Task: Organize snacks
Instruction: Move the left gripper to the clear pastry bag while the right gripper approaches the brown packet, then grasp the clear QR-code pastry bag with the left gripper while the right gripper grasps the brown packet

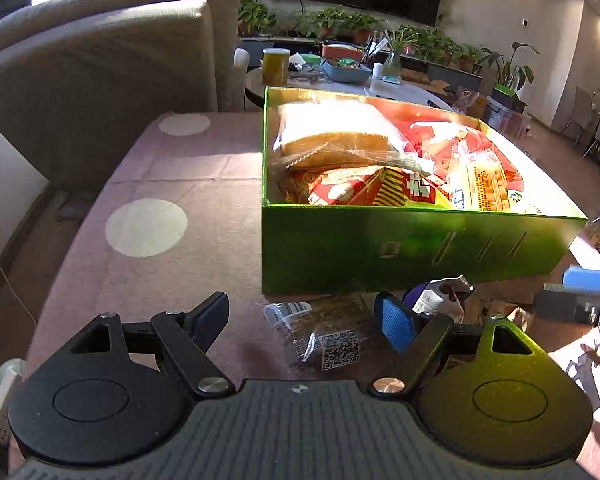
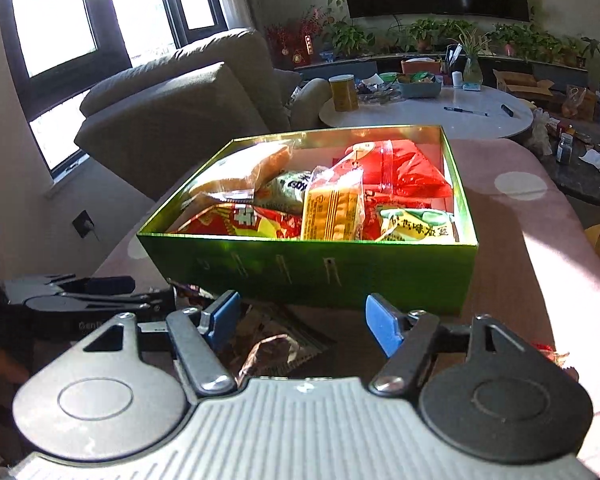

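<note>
Tools first: you are holding the left tool [image 1: 304, 320] with its jaws standing wide and nothing pressed between them, and the right tool [image 2: 300, 322] is gaping the same way, empty. Under the left tool a clear packet [image 1: 320, 334] with a square code label is lying flat on the bench [image 1: 160, 168], just in front of the green box [image 1: 380, 256]. Beside it, a purple-and-white packet [image 1: 440, 298] is resting against the box's near wall. Under the right tool a crinkled foil packet [image 2: 276, 350] is lying flat, also just short of the box [image 2: 320, 272].

These loose packets are looking light, soft and slick, so you are likely dealing with film that slides and crumples rather than resists. Taking hold at a sealed edge or a raised corner is probably safer than pinching the flat middle, where the contents may crush. The clear packet is lying flat on the cloth, so you may need to scoop under one edge.

Beyond them, the box is already sitting well filled with snacks [image 2: 332, 208], piled near the rim.
</note>
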Tool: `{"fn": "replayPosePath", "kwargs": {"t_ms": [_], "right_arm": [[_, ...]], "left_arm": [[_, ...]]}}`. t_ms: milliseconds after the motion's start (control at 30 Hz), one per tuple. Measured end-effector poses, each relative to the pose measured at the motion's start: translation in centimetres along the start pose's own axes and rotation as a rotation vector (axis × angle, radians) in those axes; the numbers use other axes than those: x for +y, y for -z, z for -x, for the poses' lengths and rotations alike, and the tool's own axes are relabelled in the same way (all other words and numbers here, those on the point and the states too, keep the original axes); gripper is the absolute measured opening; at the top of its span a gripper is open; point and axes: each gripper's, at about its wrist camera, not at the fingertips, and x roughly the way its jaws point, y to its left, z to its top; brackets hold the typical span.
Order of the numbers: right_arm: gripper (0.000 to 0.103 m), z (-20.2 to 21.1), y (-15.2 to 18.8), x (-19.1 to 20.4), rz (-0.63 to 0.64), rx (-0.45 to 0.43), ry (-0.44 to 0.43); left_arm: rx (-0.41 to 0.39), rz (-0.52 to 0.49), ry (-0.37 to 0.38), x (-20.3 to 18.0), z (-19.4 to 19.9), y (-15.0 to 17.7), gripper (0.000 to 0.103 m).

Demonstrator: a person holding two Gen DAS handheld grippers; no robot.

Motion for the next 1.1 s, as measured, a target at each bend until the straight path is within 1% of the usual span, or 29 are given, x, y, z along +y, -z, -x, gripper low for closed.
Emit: {"fn": "replayPosePath", "kwargs": {"t_ms": [233, 267, 300, 367, 433, 467, 500, 533, 567, 633, 700, 733, 800, 933, 1000, 1100], "right_arm": [[0.067, -1.9, 1.0, 1.1, 0.009, 0.092, 0.021], [0.067, -2.1, 1.1, 1.3, 0.009, 0.103, 0.026], [0.067, -2.4, 1.2, 1.4, 0.009, 0.112, 0.029], [0.068, -2.6, 1.2, 1.6, 0.009, 0.119, 0.028], [0.070, -2.7, 1.1, 1.7, 0.025, 0.117, 0.052], [0.071, -2.7, 1.1, 1.6, 0.042, 0.114, 0.093], [0.072, -2.8, 1.1, 1.4, 0.054, 0.110, 0.135], [0.074, -2.7, 1.0, 1.0, 0.056, 0.105, 0.160], [0.076, -2.6, 0.9, 0.5, 0.044, 0.106, 0.172], [0.076, -2.4, 0.8, -0.2, 0.011, 0.113, 0.192], [0.076, -2.2, 0.8, -0.3, -0.003, 0.110, 0.207], [0.076, -2.1, 0.7, 0.0, 0.005, 0.107, 0.212], [0.076, -2.0, 0.7, 0.9, 0.022, 0.103, 0.207], [0.078, -2.2, 0.5, 2.1, 0.009, 0.119, 0.171], [0.078, -2.9, 0.3, 2.6, 0.005, 0.136, 0.159], [0.078, -3.8, 0.4, 3.0, -0.003, 0.168, 0.165]], "left_arm": [[-0.002, 0.006, 0.010, 0.2, -0.6, 0.6, 0.078], [-0.006, -0.002, 0.014, 0.2, -0.5, 0.7, 0.074], [-0.009, -0.007, 0.023, 0.3, -0.3, 0.7, 0.066], [-0.010, -0.006, 0.042, 0.5, -0.1, 0.8, 0.058], [-0.013, -0.007, 0.037, 0.8, 0.1, 0.9, 0.055], [-0.016, -0.007, 0.031, 1.0, 0.2, 0.9, 0.055], [-0.017, -0.004, 0.028, 1.3, 0.3, 0.9, 0.055], [-0.017, 0.001, 0.028, 1.5, 0.4, 1.0, 0.056], [-0.014, 0.007, 0.028, 1.8, 0.5, 1.0, 0.058], [-0.014, 0.014, 0.023, 2.2, 0.6, 1.0, 0.063], [-0.023, 0.008, -0.009, 2.2, 0.8, 1.1, 0.074], [-0.029, 0.000, -0.022, 2.1, 0.8, 1.1, 0.076], [-0.036, -0.019, -0.032, 2.0, 0.9, 1.1, 0.078], [-0.035, -0.011, -0.031, 2.2, 0.7, 1.0, 0.080], [-0.030, -0.010, -0.029, 2.2, 0.4, 0.8, 0.081], [-0.028, -0.021, -0.026, 1.9, 0.1, 0.5, 0.081]]}}
